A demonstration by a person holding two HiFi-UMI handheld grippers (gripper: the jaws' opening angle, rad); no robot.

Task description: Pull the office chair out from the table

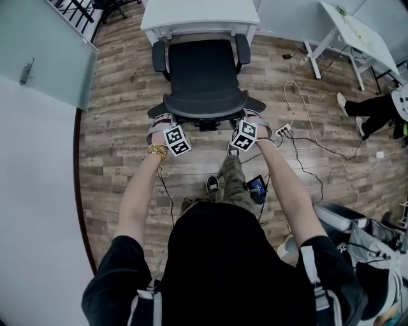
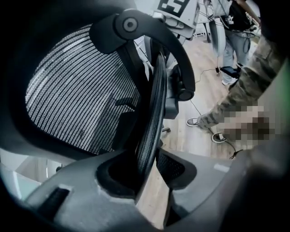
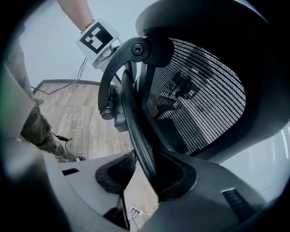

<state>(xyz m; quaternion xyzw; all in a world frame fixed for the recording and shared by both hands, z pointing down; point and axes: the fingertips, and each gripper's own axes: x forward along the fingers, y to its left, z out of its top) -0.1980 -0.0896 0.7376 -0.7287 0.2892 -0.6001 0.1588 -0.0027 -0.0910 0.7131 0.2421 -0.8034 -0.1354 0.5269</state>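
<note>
A black mesh office chair (image 1: pixel 203 70) stands with its seat tucked toward the white table (image 1: pixel 199 16). Its backrest top edge (image 1: pixel 205 105) faces me. My left gripper (image 1: pixel 162 121) sits on the left end of that edge, and my right gripper (image 1: pixel 251 118) on the right end. In the left gripper view the backrest rim (image 2: pixel 152 113) runs down between the jaws of the left gripper (image 2: pixel 152 170), which is shut on it. The right gripper view shows the same: the rim (image 3: pixel 136 131) is pinched in the right gripper (image 3: pixel 145 174).
A power strip (image 1: pixel 284 130) and loose cables lie on the wood floor right of the chair. A second white table (image 1: pixel 357 35) and a seated person's legs (image 1: pixel 366 111) are at the far right. A glass partition (image 1: pixel 44 51) bounds the left. My own feet are behind the chair.
</note>
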